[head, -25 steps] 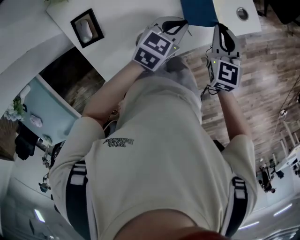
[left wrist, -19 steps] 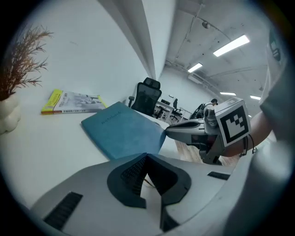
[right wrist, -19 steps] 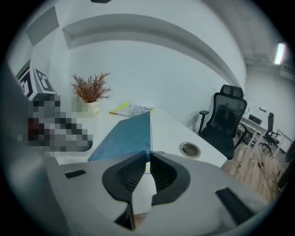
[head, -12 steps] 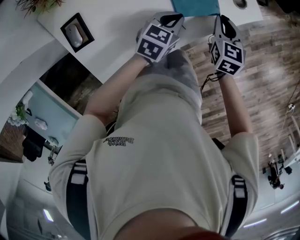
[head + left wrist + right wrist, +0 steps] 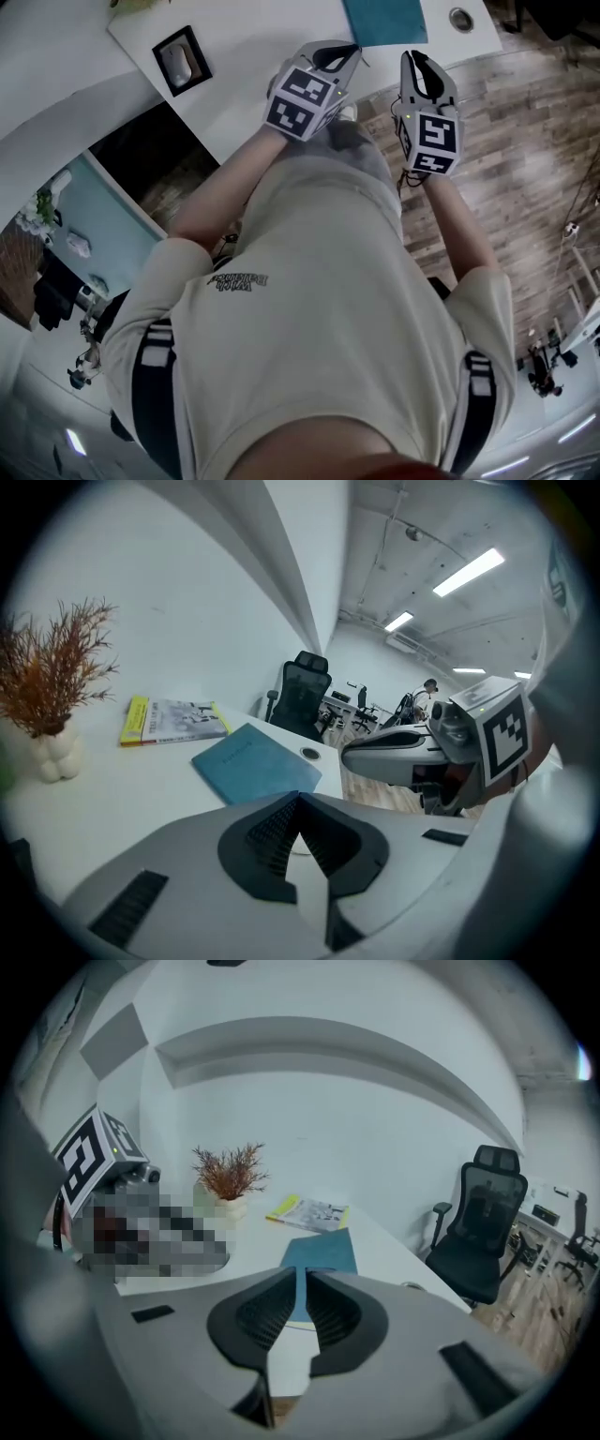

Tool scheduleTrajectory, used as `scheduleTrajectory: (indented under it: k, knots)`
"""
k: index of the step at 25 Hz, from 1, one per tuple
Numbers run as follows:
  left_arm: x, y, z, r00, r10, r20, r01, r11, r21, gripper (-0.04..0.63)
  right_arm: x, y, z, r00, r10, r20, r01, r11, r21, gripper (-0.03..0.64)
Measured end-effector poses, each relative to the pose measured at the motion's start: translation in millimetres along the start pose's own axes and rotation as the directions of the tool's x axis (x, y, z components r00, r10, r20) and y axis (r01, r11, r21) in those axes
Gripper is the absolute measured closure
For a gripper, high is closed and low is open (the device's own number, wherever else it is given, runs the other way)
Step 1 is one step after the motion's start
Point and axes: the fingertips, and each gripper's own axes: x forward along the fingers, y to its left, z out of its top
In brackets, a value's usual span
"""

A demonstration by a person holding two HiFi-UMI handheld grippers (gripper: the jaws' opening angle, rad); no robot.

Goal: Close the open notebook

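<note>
And there's the notebook (image 5: 384,21), teal cover up, lying flat and closed on the white desk (image 5: 262,42), close to the desk's edge and just beside a round cable port (image 5: 460,19). Neither claw is touching it.

The left claw (image 5: 339,52) hangs over the desk's near edge, short of the cover. In the left gripper view its two jaws meet at their tips with nothing caught in them, and the notebook (image 5: 255,761) sits out beyond, apart from them.

The right claw (image 5: 420,64) is held alongside to the right, about where the desk gives way to wooden floor (image 5: 511,141). Its jaws have just been opening and now stand a narrow slit apart. (A sliver of teal shows through that slit, but that's the notebook (image 5: 322,1252) lying farther off on the desk, not something gripped.) Nothing sits between those pads.

Farther back, a yellow-spined book (image 5: 173,720) lies flat beyond the notebook. A dried plant in a white vase (image 5: 228,1177) stands near the wall. A mouse on a dark pad (image 5: 178,61) sits away to the left in the head view. A black office chair (image 5: 480,1222) stands off the desk's end.
</note>
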Motion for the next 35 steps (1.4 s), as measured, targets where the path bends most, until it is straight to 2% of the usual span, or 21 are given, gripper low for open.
scheduleTrajectory:
  k: [3,12,17,22,27,35]
  knots:
    - [-22.4,-4.7,15.0,0.999,0.018,0.037,-0.018,1.0,0.0,0.583,-11.0,6.9,20.2,1.0,0.011,0.028,-0.01,1.0,-0.023,0.612]
    - [-99.5,-14.3,53.8,0.988,0.053,0.144,-0.056,0.998,0.02,0.583,-45.1,35.6,95.4,0.988,0.047,0.15,-0.038,0.997,-0.06,0.612]
    - [-128.2,-22.1,72.6,0.977,0.06,0.203,-0.068,0.997,0.034,0.583,-64.4,47.5,122.2,0.977,0.072,0.2,-0.06,0.996,-0.07,0.612]
    - [-152.5,-31.8,89.7,0.953,0.05,0.298,-0.068,0.996,0.049,0.583,-82.5,64.4,141.4,0.961,0.108,0.254,-0.094,0.993,-0.069,0.613]
    - [-170.3,-41.7,95.0,0.937,0.023,0.349,-0.056,0.995,0.084,0.583,-99.7,84.7,152.9,0.939,0.145,0.312,-0.13,0.989,-0.067,0.612]
    - [-193.7,-51.9,108.5,0.895,-0.028,0.445,-0.043,0.988,0.148,0.583,-116.9,97.2,154.9,0.915,0.164,0.369,-0.149,0.986,-0.07,0.614]
